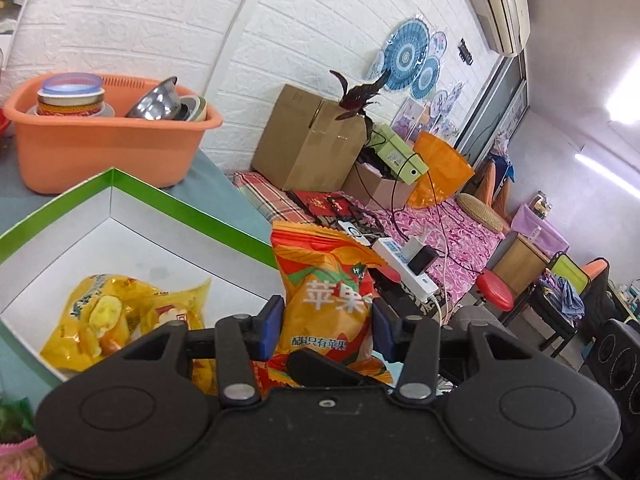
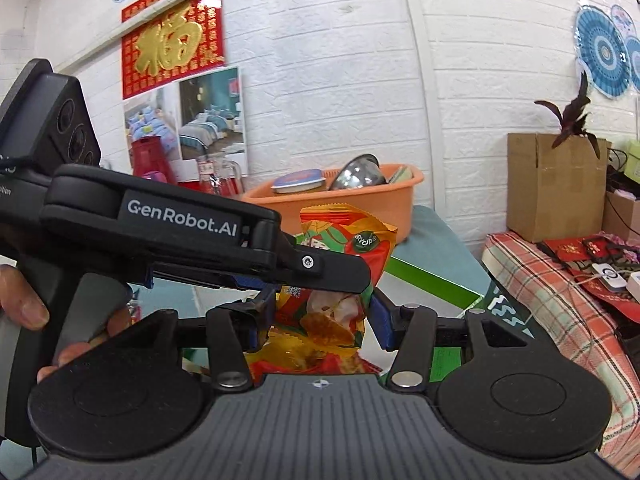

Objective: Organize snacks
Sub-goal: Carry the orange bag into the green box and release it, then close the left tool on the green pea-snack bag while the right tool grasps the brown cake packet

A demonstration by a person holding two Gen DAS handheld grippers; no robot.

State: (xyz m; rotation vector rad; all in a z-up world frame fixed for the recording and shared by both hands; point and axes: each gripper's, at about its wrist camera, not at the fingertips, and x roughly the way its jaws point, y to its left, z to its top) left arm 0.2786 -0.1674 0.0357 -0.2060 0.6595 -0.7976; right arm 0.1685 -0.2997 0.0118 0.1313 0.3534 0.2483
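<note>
An orange apple-chip snack bag (image 1: 332, 292) stands upright between the blue pads of my left gripper (image 1: 328, 320), which is shut on its lower half. In the right wrist view the same bag (image 2: 340, 248) also sits between the pads of my right gripper (image 2: 320, 320), shut on it from another side. The left gripper (image 2: 344, 276) reaches in from the left across the bag's front, with a hand (image 2: 24, 304) on its handle. To the left, a white box with a green rim (image 1: 160, 200) holds a yellow snack bag (image 1: 120, 320).
An orange basin (image 1: 104, 152) of bowls and tins stands behind the box on the blue-grey table (image 1: 224, 184). To the right, a lower surface carries a cardboard carton (image 1: 308, 140), a power strip (image 1: 404, 264) and cables. A red stool (image 1: 496, 288) stands further right.
</note>
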